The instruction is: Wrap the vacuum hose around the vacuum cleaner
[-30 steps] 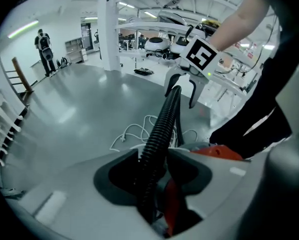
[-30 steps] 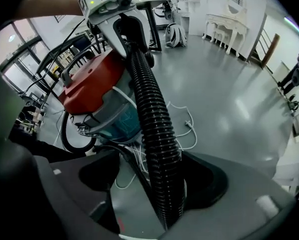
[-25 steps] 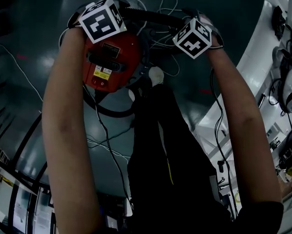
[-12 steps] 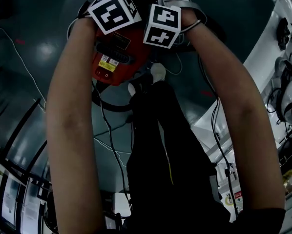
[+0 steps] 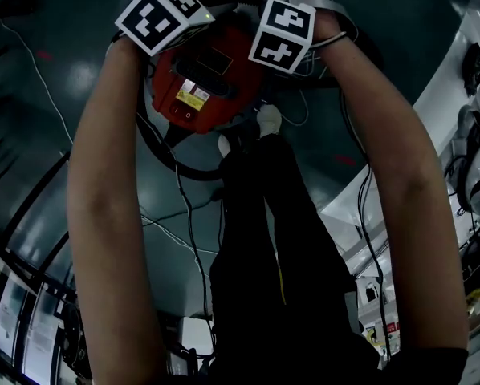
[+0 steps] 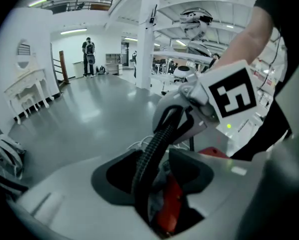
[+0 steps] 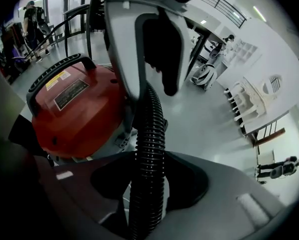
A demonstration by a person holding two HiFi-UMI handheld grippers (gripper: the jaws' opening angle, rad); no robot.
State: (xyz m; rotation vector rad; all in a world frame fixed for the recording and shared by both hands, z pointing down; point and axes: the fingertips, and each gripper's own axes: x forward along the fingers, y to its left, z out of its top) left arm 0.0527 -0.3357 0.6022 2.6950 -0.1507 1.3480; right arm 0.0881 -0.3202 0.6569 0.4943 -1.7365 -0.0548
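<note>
beside vacuum cleaner (image 7: 74,114), black hose (image 7: 149,149)

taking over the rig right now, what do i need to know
Left gripper: jaws have just been opening; the hose runs between them, with a gap on one side.
Right gripper: jaws have just been closing and now press on the hose, beside the red vacuum cleaner.
Done: the head view shows what looks like one loop of hose round the base.
Left: carry the rest round; how much remains is out of view.
</note>
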